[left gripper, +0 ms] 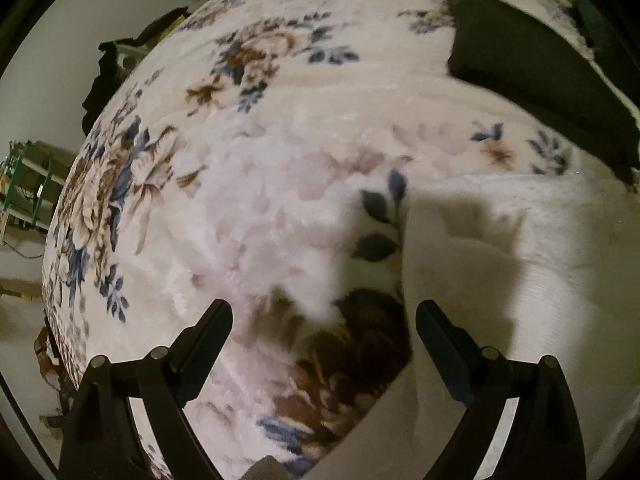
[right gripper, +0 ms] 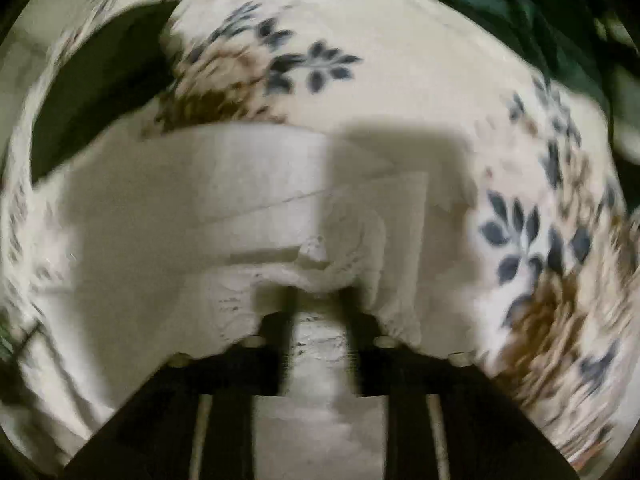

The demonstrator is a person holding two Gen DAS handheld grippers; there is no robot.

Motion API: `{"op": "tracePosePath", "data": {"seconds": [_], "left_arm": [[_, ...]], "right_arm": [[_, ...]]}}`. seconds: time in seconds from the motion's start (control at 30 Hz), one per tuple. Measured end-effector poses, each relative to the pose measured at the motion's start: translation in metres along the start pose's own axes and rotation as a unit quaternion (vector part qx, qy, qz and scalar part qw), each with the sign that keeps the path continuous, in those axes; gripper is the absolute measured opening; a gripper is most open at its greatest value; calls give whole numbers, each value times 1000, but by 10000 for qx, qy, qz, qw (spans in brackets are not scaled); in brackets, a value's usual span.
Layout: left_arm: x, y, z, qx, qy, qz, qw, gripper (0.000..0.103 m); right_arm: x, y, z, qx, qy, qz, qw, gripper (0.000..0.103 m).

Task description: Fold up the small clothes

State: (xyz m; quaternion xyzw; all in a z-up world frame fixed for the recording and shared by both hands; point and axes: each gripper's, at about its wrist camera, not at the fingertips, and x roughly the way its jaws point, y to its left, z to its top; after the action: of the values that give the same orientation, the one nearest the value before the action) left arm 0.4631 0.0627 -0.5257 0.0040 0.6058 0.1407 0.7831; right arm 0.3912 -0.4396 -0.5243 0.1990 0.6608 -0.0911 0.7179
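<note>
A white garment [right gripper: 200, 208] lies folded in layers on a floral blanket [right gripper: 400, 80]. My right gripper [right gripper: 316, 304] points straight down at the garment's near edge. Its jaws stand apart, with bunched white cloth lying between them and draped over the fingertips; the view is blurred. In the left wrist view the same white garment [left gripper: 500, 248] spreads at the right. My left gripper [left gripper: 324, 320] hangs wide open above the blanket [left gripper: 280, 140], just left of the garment's edge, with nothing in it.
A dark folded garment [left gripper: 532, 64] lies on the blanket at the far right, also seen as a dark garment [right gripper: 100, 80] at upper left. Dark green cloth [right gripper: 520, 8] lies at the top right. Beyond the bed's left edge are a dark heap [left gripper: 108, 72] and a green rack [left gripper: 28, 184].
</note>
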Motion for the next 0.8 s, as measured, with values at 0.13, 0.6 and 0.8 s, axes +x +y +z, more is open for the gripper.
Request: {"op": "tracePosePath", "data": {"seconds": [0.13,0.6,0.8], "left_arm": [[-29,-17,-16,159,-185,-220,9995,95],[-133,-204,-236,1341,611,-843,9855,95],[-138,-268,-328,1294,1159,-1030,9794,95]], "right_arm": [[-23,-6,-8,-98,101,126,9998,88],[-36,-87,-25,-747,982,1553,9801,39],[-20,-125,19,-792,1176,2019,9691,38]]}}
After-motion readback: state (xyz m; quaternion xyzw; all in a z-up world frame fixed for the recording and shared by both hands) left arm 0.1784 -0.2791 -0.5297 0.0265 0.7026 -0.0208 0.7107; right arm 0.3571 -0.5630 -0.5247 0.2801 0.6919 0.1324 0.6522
